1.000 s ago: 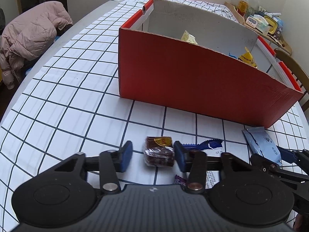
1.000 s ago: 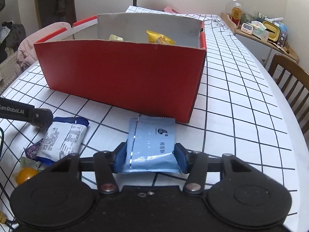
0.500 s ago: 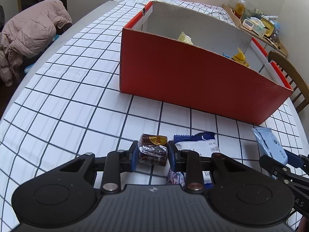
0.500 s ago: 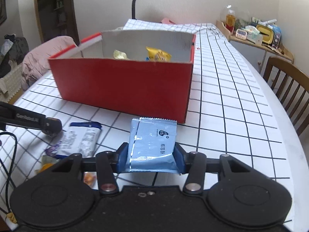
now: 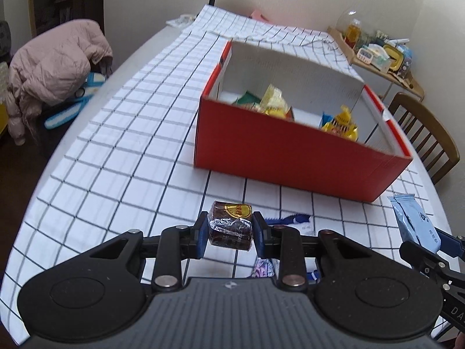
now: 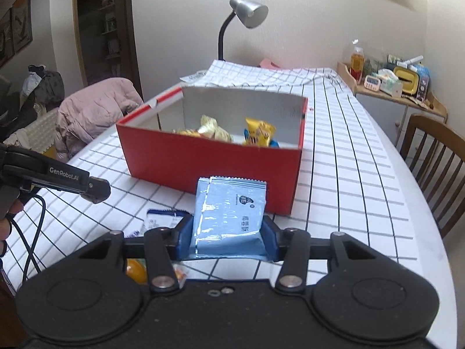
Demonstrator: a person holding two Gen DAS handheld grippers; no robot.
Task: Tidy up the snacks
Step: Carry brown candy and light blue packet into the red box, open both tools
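Note:
My left gripper [image 5: 231, 234] is shut on a dark brown wrapped snack [image 5: 230, 226] with a gold label and holds it above the checked tablecloth, short of the red box [image 5: 290, 151]. My right gripper [image 6: 226, 237] is shut on a light blue snack packet [image 6: 229, 212], also lifted, in front of the red box [image 6: 209, 163]. The box holds several yellow and green snack packets [image 5: 274, 104]. The blue packet also shows in the left wrist view [image 5: 415, 221]. The left gripper's arm shows in the right wrist view [image 6: 58, 180].
A white and blue packet [image 6: 162, 218], a purple wrapper [image 5: 263, 269] and an orange round snack [image 6: 135, 270] lie on the tablecloth below the grippers. A wooden chair [image 6: 430, 157] stands at the right, a pink jacket [image 5: 55, 64] at the left, a lamp [image 6: 247, 17] behind the box.
My left gripper closed on the brown snack and lifted it. My right gripper rose with the blue packet. Both views now look down into the box from higher up.

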